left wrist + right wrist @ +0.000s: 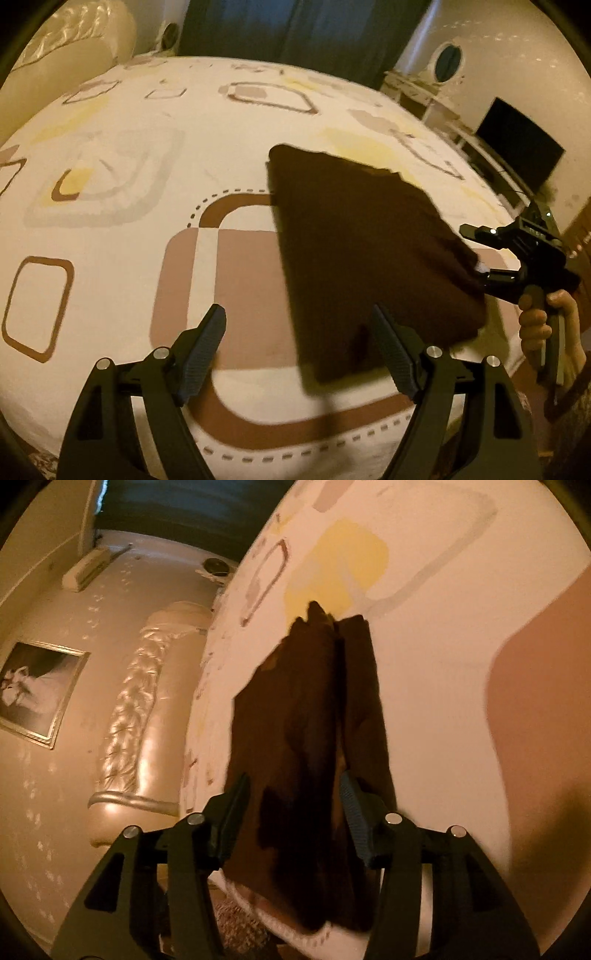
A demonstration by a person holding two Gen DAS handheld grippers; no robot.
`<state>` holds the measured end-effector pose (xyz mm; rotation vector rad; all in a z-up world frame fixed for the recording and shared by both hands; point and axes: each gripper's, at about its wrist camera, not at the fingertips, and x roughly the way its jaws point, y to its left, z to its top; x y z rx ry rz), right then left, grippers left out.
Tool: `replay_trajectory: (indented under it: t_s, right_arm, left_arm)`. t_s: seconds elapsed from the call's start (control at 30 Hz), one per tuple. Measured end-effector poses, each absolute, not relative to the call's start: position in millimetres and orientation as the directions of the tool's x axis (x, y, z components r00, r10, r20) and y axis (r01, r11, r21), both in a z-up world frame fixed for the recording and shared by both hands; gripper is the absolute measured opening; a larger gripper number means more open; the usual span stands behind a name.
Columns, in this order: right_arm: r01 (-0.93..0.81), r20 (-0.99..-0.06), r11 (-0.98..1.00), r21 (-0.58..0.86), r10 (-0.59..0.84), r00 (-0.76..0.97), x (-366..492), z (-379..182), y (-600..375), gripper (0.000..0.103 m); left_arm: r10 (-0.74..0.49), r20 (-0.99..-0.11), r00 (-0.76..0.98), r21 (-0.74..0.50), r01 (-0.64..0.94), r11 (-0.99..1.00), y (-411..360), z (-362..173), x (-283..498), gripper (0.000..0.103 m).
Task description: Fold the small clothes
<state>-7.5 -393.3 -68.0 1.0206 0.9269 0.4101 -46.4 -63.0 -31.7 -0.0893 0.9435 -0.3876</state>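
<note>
A dark brown folded garment (362,251) lies on the patterned bedspread (147,155), right of centre in the left wrist view. My left gripper (299,339) is open just above the bed; its right finger (391,347) overlaps the garment's near edge. My right gripper (476,254) shows at the garment's right edge, held by a hand. In the right wrist view the garment (306,746) stands between the wide-open fingers of my right gripper (291,801), rolled to the side. Whether the pads touch the cloth I cannot tell.
The bed has a padded cream headboard (62,62) at the far left. A dark curtain (295,26) hangs behind the bed. A white dresser with an oval mirror (447,62) and a black screen (517,144) stand to the right. A framed picture (37,690) hangs on the wall.
</note>
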Motion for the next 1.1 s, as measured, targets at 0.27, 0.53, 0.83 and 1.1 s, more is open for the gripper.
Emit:
replay_trajectory:
  t_s: [0.27, 0.53, 0.83, 1.1]
  right_arm:
    - [0.125, -0.519, 0.563, 0.817, 0.623, 0.585, 7, -79, -397, 0.008]
    - [0.140, -0.441, 0.456, 0.879, 0.664, 0.604, 9, -102, -405, 0.007]
    - [0.143, -0.430, 0.445, 0.884, 0.655, 0.622, 4, -102, -411, 0.007]
    - [0.142, -0.419, 0.441, 0.886, 0.634, 0.650, 1, -83, -424, 0.017]
  left_arm:
    - [-0.359, -0.799, 0.482, -0.279, 0.231, 0.932, -66, -50, -34, 0.083]
    - [-0.356, -0.808, 0.471, -0.279, 0.227, 0.933, -67, -54, -34, 0.084]
    - [-0.357, -0.811, 0.463, -0.282, 0.225, 0.933, -66, -54, -31, 0.085]
    - [-0.403, -0.775, 0.487, -0.324, 0.242, 0.915, -51, -34, -31, 0.085]
